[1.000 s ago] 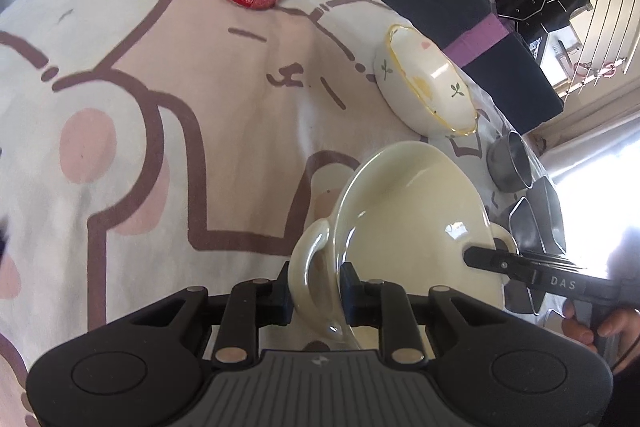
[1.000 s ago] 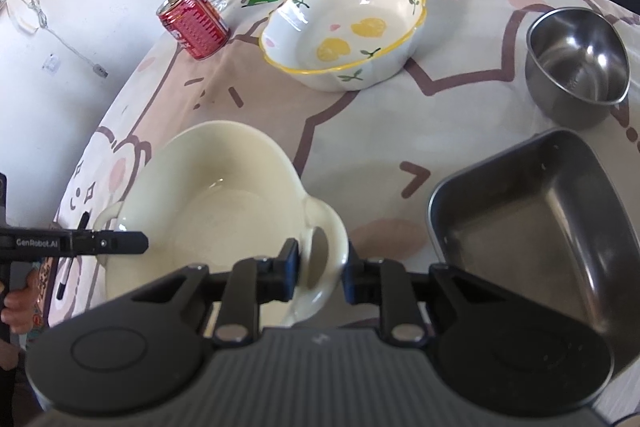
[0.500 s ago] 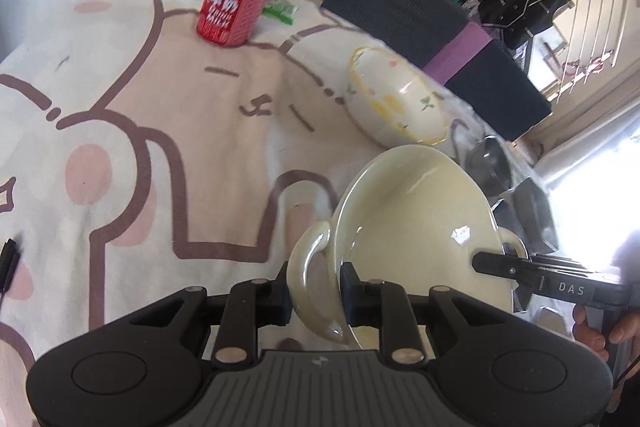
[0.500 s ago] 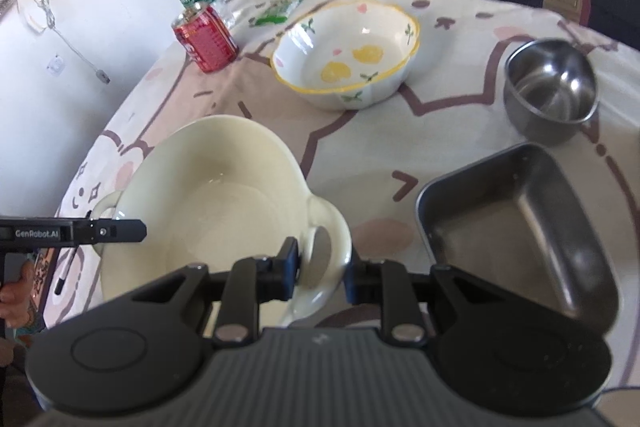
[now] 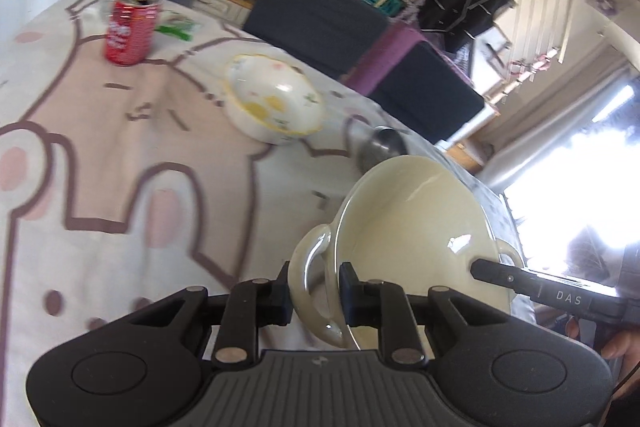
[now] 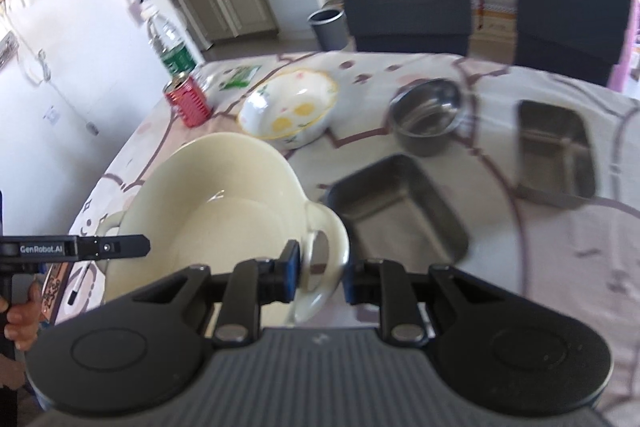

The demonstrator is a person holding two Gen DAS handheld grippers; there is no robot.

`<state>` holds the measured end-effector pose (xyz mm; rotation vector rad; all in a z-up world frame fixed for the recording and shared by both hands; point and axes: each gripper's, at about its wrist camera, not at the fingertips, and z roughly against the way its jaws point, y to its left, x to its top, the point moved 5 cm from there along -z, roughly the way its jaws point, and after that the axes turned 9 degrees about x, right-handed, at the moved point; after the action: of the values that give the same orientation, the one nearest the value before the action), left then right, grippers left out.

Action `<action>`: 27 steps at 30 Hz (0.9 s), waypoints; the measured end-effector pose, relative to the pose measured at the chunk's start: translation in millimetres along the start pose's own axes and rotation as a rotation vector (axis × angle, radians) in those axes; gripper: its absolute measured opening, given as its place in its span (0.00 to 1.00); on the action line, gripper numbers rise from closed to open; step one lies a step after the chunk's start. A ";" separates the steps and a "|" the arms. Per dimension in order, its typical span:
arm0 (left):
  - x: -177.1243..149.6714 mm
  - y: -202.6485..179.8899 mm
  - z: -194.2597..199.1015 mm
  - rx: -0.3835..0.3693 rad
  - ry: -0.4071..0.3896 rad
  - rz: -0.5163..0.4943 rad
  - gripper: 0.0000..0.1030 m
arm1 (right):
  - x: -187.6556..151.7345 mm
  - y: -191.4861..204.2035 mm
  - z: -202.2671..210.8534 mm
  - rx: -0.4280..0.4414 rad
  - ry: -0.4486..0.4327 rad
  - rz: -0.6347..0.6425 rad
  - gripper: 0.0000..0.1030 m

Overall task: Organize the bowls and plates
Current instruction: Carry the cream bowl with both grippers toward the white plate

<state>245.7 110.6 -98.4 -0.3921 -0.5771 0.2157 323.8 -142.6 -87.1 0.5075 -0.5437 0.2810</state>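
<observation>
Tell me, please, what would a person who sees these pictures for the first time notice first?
First, the big cream bowl in the foreground, with the left gripper shut on one handle and the right gripper on the other. Beyond it on the cartoon tablecloth stand a flowered bowl and a red can, with steel dishes on its right.

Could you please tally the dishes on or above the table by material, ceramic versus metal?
Ceramic: 2 (cream two-handled bowl, floral bowl)
Metal: 3 (round steel bowl, near steel tray, far steel tray)
Total: 5
</observation>
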 end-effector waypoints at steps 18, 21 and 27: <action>-39.0 -131.9 -38.1 -0.087 0.058 -0.150 0.23 | -66.2 -88.3 126.3 -0.154 -0.121 -0.182 0.25; -46.9 -142.5 -51.1 -0.083 0.086 -0.162 0.23 | -77.1 -103.6 136.6 -0.174 -0.110 -0.206 0.25; -63.2 -152.3 -77.7 -0.076 0.149 -0.158 0.23 | -96.6 -127.6 142.6 -0.209 -0.072 -0.250 0.26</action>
<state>251.6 -69.6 -125.2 -0.4304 -0.4680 0.0121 233.3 -336.9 -84.5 0.3781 -0.5660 -0.0332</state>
